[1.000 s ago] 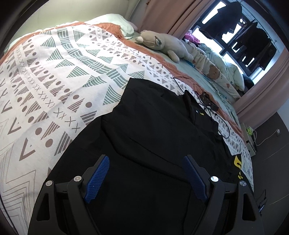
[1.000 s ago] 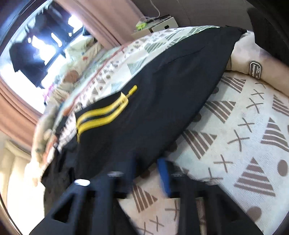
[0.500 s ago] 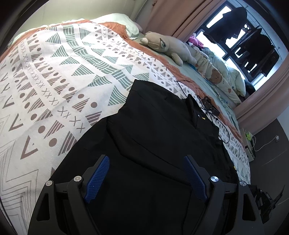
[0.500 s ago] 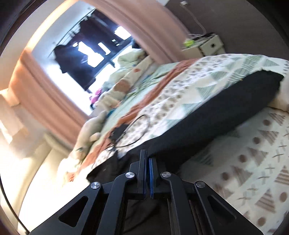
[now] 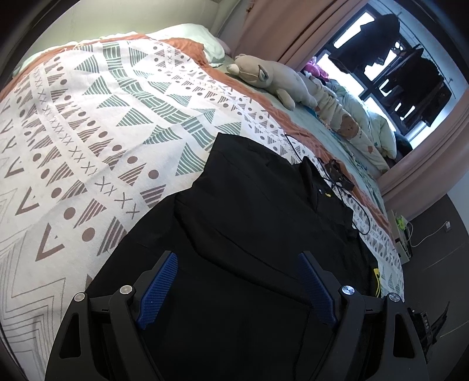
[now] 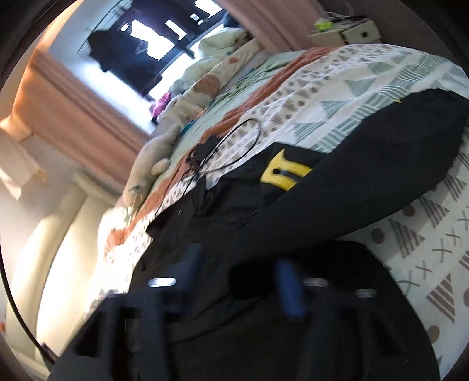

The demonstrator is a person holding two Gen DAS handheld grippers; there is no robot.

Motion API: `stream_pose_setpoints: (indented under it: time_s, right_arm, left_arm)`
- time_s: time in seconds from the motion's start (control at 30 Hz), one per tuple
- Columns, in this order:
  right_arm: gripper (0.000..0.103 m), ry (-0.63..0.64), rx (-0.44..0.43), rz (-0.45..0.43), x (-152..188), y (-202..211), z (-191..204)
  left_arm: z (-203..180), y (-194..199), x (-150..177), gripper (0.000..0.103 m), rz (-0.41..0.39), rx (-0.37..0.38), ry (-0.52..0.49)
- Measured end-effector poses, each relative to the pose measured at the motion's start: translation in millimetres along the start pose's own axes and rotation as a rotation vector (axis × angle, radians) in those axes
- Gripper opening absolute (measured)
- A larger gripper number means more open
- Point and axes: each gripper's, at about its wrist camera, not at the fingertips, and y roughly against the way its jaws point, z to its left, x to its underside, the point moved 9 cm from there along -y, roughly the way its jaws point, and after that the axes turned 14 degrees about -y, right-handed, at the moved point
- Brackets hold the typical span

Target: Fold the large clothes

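Bed (image 5: 88, 123) carries black garment (image 5: 249, 222), plush toy (image 5: 272, 79), cable (image 5: 356, 211).

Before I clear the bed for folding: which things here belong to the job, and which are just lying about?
Belongs to the job:
black garment
left gripper, open over it
right gripper, open, blurred

Just lying about:
plush toy
black cable
patterned bedspread underneath
pillow

Left wrist camera: close above the black garment (image 5: 249, 234), looking forward between its tongs (image 5: 239, 288) along the bed (image 5: 73, 146) toward the window (image 5: 381, 67). Right wrist camera: low, rolled sideways, motion-blurred, facing that window (image 6: 164, 38) across the garment (image 6: 351, 190). Both views share the garment, cable (image 5: 348, 202) (image 6: 234, 146), plush toy (image 5: 272, 79) (image 6: 152, 164) and curtains (image 5: 278, 26) (image 6: 73, 96).
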Motion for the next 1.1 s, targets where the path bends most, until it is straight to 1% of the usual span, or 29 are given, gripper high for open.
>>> stream_pose_setpoints:
  time_s: [0.1,0.23,0.37,0.43,0.47,0.5,0.53,0.57,0.6,0.63,0.67,0.7,0.77,0.9,1.0,1.1]
  right_arm:
    - [0.081,-0.058,0.053,-0.009,-14.5,-0.4,-23.7]
    - [0.081,-0.165,0.080,-0.051,-34.6,5.1,-63.4]
    - [0.081,-0.248,0.122,-0.129,-60.5,12.3,-97.9]
    - [0.081,-0.293,0.137,-0.122,-71.6,5.9,-117.4]
    - [0.080,-0.322,0.130,-0.114,-73.9,1.8,-124.5]
    - [0.077,-0.356,0.109,-0.108,-76.6,-2.4,-132.5]
    - [0.067,-0.367,0.090,-0.111,-79.1,-3.7,-135.7]
    - [0.060,-0.371,0.075,-0.115,-80.3,-3.7,-136.5]
    - [0.038,-0.381,0.052,-0.114,-80.6,-3.4,-136.4]
    - [0.007,-0.398,-0.001,-0.101,-79.3,-4.0,-133.9]
    - [0.005,-0.406,-0.037,-0.090,-78.3,-4.0,-130.3]
    - [0.005,-0.399,-0.050,-0.100,-78.2,0.1,-128.0]
    - [0.005,-0.344,-0.076,-0.135,-81.3,12.7,-108.6]
    - [0.005,-0.259,-0.203,-0.151,-82.0,35.1,-51.2]
    - [0.005,-0.175,-0.265,-0.150,-71.9,47.5,-6.8]
    - [0.005,-0.117,-0.314,-0.137,-59.9,54.4,29.3]
  left_arm:
    - [-2.9,-3.5,1.9,0.084,0.010,-0.008,-0.019]
    - [-4.7,-4.8,3.5,0.084,0.013,-0.014,-0.028]
    - [-6.3,-4.8,2.9,0.084,0.009,-0.022,-0.036]
    - [-6.6,-5.3,3.7,0.084,0.012,-0.023,-0.033]
    - [-6.9,-5.8,4.3,0.084,0.015,-0.021,-0.030]
    - [-7.4,-6.4,4.7,0.084,0.017,-0.018,-0.029]
    - [-8.1,-6.5,4.9,0.084,0.017,-0.016,-0.031]
    - [-8.9,-6.6,4.7,0.084,0.015,-0.018,-0.035]
    - [-9.3,-6.2,4.5,0.084,0.013,-0.021,-0.039]
    - [-9.6,-6.1,4.4,0.084,0.011,-0.024,-0.041]
    - [-9.9,-6.2,4.6,0.084,0.011,-0.024,-0.041]
    - [-10.7,-6.6,4.9,0.084,0.013,-0.020,-0.041]
    - [-12.6,-7.0,5.4,0.084,0.016,-0.014,-0.043]
    - [-15.2,-5.4,4.3,0.084,0.011,-0.010,-0.051]
    - [-17.7,-1.4,2.7,0.084,0.004,0.017,-0.045]
    - [-17.1,4.1,-1.1,0.084,-0.013,0.013,-0.054]
